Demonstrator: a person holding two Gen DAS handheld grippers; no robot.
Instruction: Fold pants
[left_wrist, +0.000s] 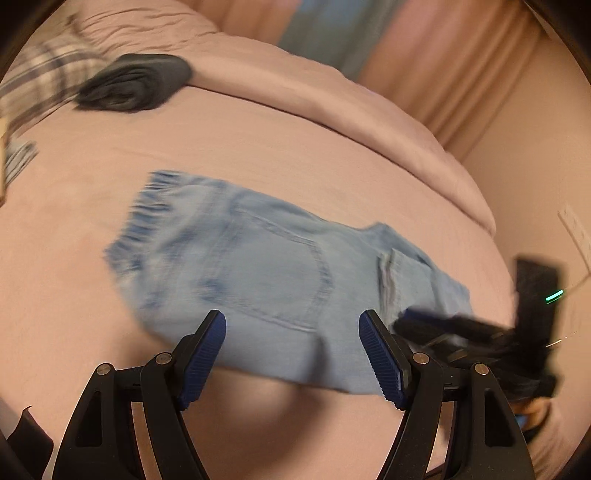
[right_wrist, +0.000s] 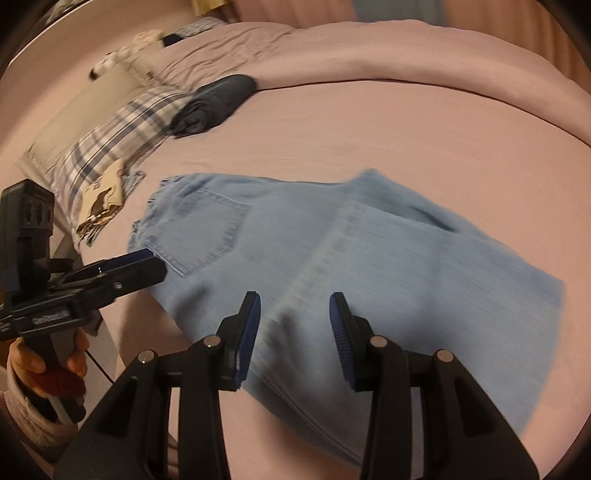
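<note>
Folded denim pants (right_wrist: 332, 266) lie flat on the pink bed sheet (right_wrist: 424, 147).

Denim likely handles as soft, moderately heavy, non-slip cloth; grasp at the near layered edge. Left gripper (left_wrist: 291, 354) and right gripper (right_wrist: 293, 339) hover over that edge, jaws spread, holding nothing.

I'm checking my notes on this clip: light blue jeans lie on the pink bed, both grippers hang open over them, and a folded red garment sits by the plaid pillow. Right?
Not quite: the folded garment by the plaid pillow is dark grey, not red, as the right wrist view shows. The rest holds: the jeans lie on the bed, with the left gripper and right gripper open over them.
</note>
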